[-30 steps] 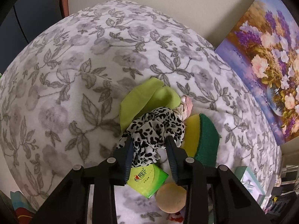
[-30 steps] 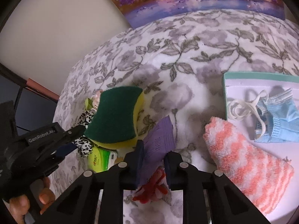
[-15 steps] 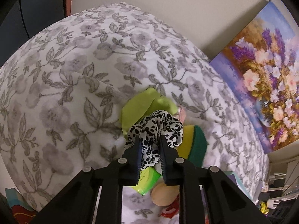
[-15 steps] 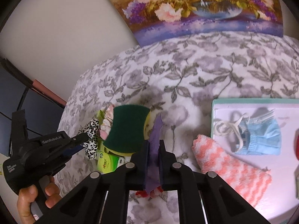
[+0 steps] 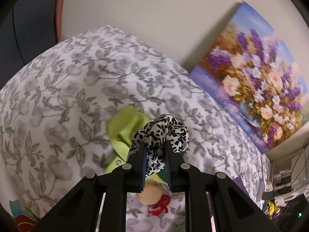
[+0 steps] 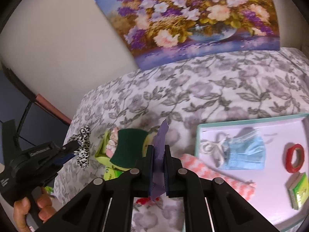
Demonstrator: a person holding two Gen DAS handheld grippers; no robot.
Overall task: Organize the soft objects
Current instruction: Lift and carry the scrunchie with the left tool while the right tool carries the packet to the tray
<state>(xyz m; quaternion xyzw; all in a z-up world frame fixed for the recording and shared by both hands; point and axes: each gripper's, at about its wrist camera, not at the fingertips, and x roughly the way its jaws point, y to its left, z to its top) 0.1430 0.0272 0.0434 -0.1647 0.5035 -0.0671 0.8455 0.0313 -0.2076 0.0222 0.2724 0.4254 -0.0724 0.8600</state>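
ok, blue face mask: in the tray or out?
In. The face mask lies flat on the tray floor, beside the red tape roll.

A grey-and-white floral bedspread (image 6: 222,89) carries a teal-rimmed white tray (image 6: 251,122) at its right edge, beside a pink-and-white striped towel (image 6: 202,169), and a green-topped sponge (image 6: 128,147) near the left edge

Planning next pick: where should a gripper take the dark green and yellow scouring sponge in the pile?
Probably by the two long sides of the dark green and yellow scouring sponge, coming from above. It lies tilted on the lime green cloth, green pad up, with its upper edge clear of neighbours, so fingers could straddle its narrow waist.
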